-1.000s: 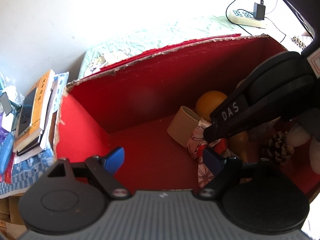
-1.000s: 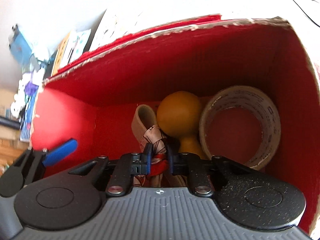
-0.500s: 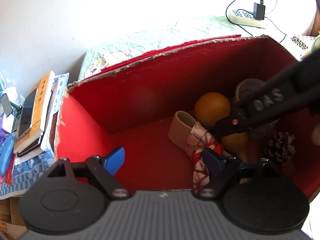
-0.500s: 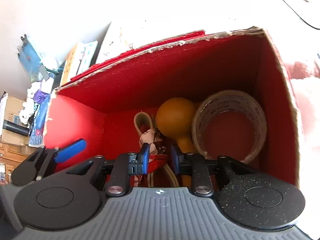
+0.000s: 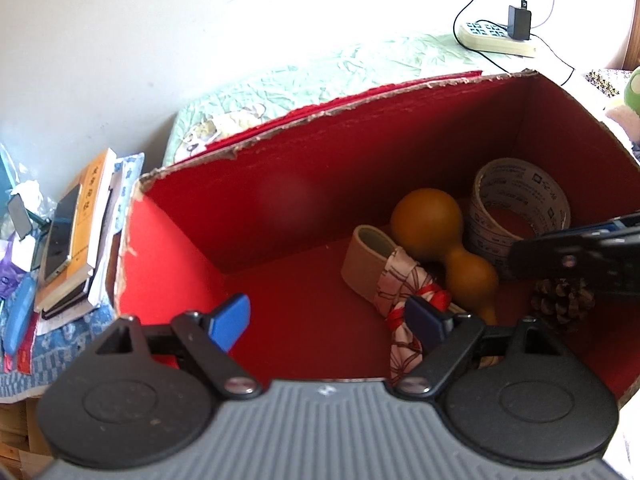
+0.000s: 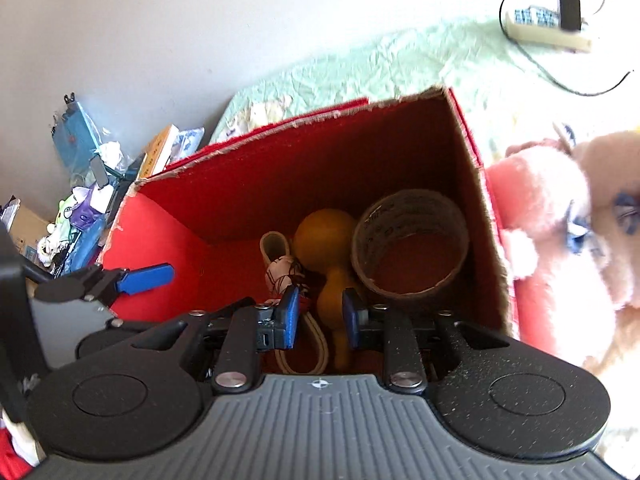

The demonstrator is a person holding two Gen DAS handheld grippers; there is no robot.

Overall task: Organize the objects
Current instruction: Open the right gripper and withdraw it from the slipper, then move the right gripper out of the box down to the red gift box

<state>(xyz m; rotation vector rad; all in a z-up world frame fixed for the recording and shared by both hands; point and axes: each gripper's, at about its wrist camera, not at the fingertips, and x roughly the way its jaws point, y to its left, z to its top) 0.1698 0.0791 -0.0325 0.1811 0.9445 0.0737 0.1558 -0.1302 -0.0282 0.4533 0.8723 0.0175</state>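
A red cardboard box point(image 5: 320, 168) stands open on a pale green sheet. Inside lie an orange-brown gourd point(image 5: 426, 220), a tape roll point(image 5: 520, 200), a pinecone point(image 5: 560, 304) and a patterned cloth bundle point(image 5: 404, 284) with a red cord and a beige band point(image 5: 368, 256). My left gripper point(image 5: 328, 322) hangs open over the box's near edge, empty. My right gripper point(image 6: 320, 316) hovers above the box point(image 6: 320, 160), its blue pads a little apart with nothing pressed between them. The gourd point(image 6: 324, 236), bundle point(image 6: 280, 276) and roll point(image 6: 412, 208) lie below it.
A pink plush toy point(image 6: 560, 220) lies against the box's right side. A green plush point(image 5: 632, 88) peeks in at the far right. Books with a phone on top point(image 5: 76, 224) are stacked left of the box. A power strip point(image 5: 496, 38) with cables lies behind.
My right gripper let go of the cloth bundle, which now lies in the box. The gripper drew back up and to the right, out of the box. The left gripper stayed put.
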